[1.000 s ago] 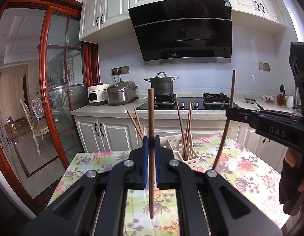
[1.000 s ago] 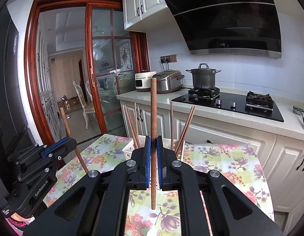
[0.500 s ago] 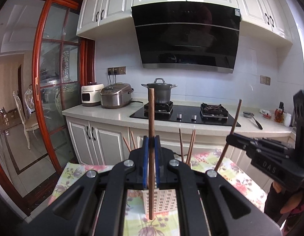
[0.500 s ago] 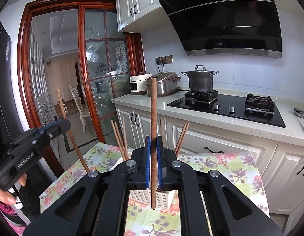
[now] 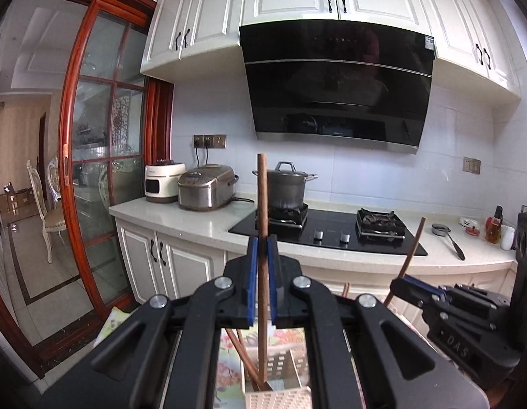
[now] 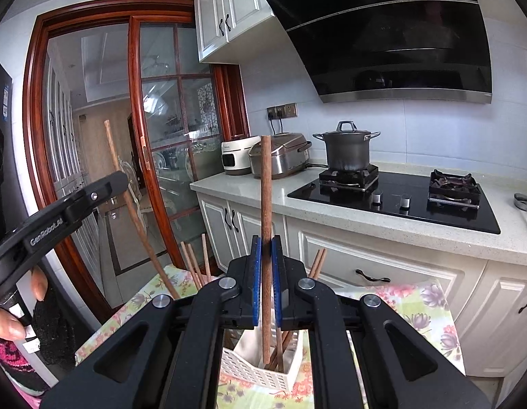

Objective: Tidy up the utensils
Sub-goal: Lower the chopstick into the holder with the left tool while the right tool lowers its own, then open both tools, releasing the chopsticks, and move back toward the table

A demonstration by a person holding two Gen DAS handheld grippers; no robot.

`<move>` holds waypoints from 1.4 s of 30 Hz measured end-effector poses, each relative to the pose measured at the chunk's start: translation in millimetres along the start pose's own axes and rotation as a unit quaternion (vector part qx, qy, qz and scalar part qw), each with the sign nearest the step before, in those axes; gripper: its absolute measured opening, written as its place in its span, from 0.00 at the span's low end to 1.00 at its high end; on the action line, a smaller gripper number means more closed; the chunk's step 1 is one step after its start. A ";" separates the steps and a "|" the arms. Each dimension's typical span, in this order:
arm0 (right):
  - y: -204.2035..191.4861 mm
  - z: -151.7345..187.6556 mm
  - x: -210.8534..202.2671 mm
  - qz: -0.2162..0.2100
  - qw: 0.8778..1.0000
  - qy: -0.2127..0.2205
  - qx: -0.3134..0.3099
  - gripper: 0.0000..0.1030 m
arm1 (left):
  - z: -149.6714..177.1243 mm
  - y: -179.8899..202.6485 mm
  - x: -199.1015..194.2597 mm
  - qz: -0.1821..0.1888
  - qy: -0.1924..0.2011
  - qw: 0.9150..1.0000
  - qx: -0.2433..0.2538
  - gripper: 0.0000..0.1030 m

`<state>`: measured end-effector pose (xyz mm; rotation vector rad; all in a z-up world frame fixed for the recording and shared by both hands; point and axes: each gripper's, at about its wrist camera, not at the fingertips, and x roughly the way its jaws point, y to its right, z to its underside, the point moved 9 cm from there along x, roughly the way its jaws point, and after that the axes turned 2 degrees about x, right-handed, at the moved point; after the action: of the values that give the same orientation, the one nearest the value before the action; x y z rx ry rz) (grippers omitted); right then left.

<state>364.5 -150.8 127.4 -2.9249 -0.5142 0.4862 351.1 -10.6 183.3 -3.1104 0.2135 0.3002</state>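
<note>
White basket [image 5: 280, 400] cut off by bottom edge.

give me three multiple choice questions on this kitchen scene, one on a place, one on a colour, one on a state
1. Where does the lidded grey metal pot stand?
A. on the black stove's left burner
B. on the flowered tablecloth
C. inside the white basket

2. What colour are the pads on the right tool?
A. red
B. blue
C. yellow

3. What is the state of the left tool?
A. open and empty
B. shut on a metal spoon
C. shut on a brown wooden chopstick

Answers:
1. A, the pot sits on the left burner of the black glass stove, beside the steel rice cooker.
2. B, blue pads line both fingers.
3. C, the brown wooden chopstick is pinched upright, its lower end down in the white slotted plastic basket.
</note>
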 end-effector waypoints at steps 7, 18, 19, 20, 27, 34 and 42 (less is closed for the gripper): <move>0.3 18.2 31.9 -0.004 0.999 -0.035 0.004 0.07 | 21.6 -2.9 33.0 0.008 -0.032 0.999 -0.020 0.06; -12.1 46.9 62.8 -0.006 0.996 -0.090 -0.007 0.07 | 74.0 1.7 67.3 0.044 -0.109 0.993 -0.033 0.06; -12.5 49.8 65.6 -0.005 0.995 -0.096 -0.008 0.07 | 78.8 1.7 69.5 0.045 -0.116 0.992 -0.033 0.06; -12.7 52.9 67.9 -0.005 0.995 -0.101 -0.007 0.07 | 83.8 1.2 71.6 0.046 -0.123 0.991 -0.034 0.06; -2.5 69.4 85.6 -0.001 0.992 -0.126 0.020 0.09 | 108.1 -3.1 78.2 0.042 -0.148 0.987 -0.035 0.18; 17.1 66.8 80.3 0.016 0.992 -0.116 0.036 0.22 | 101.1 -20.0 66.0 0.020 -0.126 0.991 -0.046 0.48; 34.8 73.2 33.7 0.029 0.995 -0.095 0.030 0.36 | 102.2 -41.6 17.5 -0.032 -0.089 0.995 -0.032 0.82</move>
<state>380.7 -166.1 42.5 -2.8582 -0.4278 0.7777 354.3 30.5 79.5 -3.1208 0.1045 0.5913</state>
